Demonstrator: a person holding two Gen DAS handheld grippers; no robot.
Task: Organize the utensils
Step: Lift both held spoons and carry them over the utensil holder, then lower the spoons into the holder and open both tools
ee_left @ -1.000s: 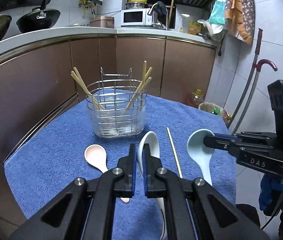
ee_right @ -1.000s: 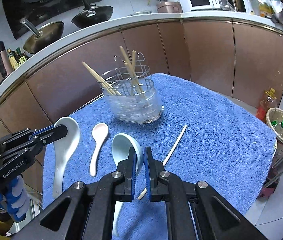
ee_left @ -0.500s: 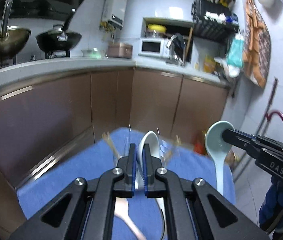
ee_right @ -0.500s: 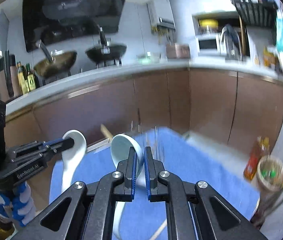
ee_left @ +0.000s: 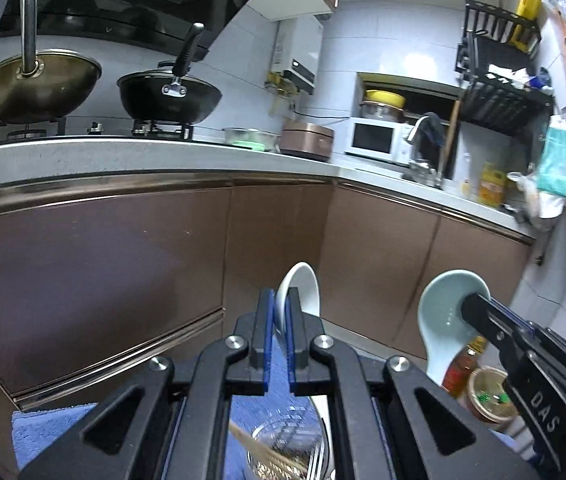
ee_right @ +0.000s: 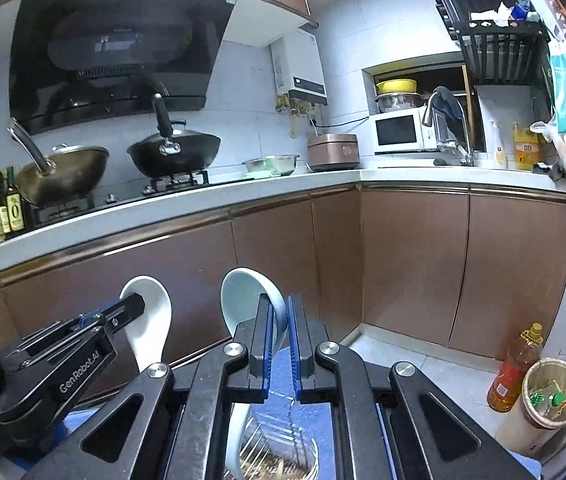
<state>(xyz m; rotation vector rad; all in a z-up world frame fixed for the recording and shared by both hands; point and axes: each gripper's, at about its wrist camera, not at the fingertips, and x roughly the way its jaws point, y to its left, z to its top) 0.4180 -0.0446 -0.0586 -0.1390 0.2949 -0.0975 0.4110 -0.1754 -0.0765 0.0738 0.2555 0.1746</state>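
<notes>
A blue towel (ee_left: 47,432) covers the bench, showing low in both views. On it stands a clear utensil holder (ee_right: 283,452) with a wire frame, chopsticks (ee_left: 259,446) inside.

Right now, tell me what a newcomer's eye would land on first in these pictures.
Two raised ceramic spoons: the left gripper clamps a white ceramic soup spoon by its bowl, and the right gripper clamps a pale blue ceramic soup spoon alongside. Below them sits the wire utensil basket on blue towel; behind, two woks on the stove.
</notes>
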